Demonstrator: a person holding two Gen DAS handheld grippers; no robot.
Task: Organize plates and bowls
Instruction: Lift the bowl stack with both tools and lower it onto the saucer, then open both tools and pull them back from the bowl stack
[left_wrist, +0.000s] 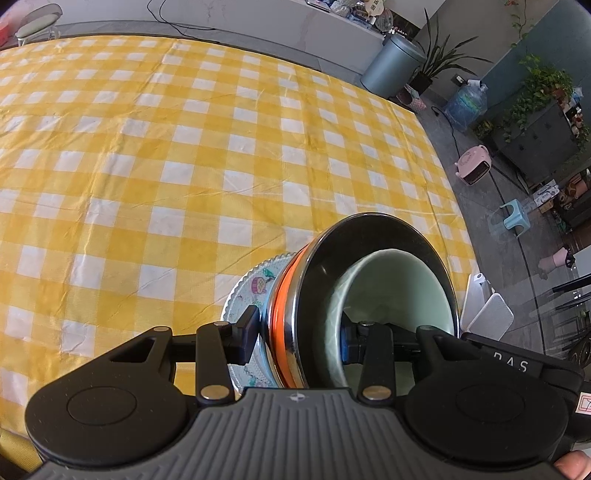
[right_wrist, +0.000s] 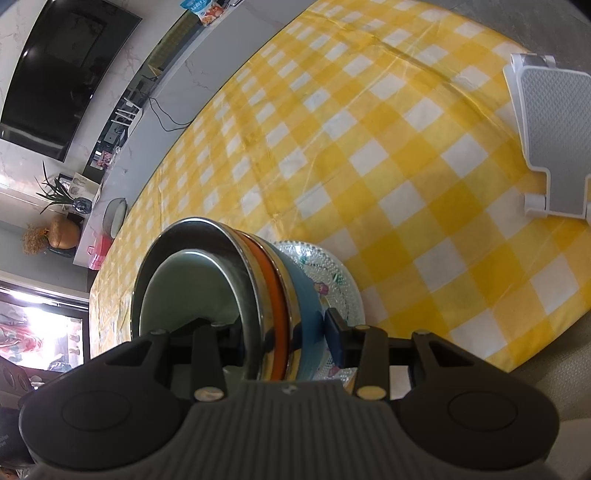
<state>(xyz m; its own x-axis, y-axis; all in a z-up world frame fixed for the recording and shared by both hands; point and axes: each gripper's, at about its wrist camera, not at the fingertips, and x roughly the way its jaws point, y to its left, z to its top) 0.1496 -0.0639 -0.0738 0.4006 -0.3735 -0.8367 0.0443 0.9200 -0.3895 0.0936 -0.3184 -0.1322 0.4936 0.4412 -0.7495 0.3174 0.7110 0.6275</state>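
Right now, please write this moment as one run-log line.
left gripper: shut on stack | right gripper: shut on stack | stack: plate, steel bowl, green bowl nested | over: checked cloth

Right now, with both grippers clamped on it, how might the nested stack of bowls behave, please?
The stack of bowls looks rigid. The pale green bowl sits loose inside the steel bowl, so tilting could slide it. Shiny rims probably make it slippery for the left gripper and right gripper.

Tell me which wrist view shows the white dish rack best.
Right wrist view: the white dish rack stands nearly whole at the tablecloth's upper right. The left wrist view catches only a corner of it behind the clamped stack of bowls.
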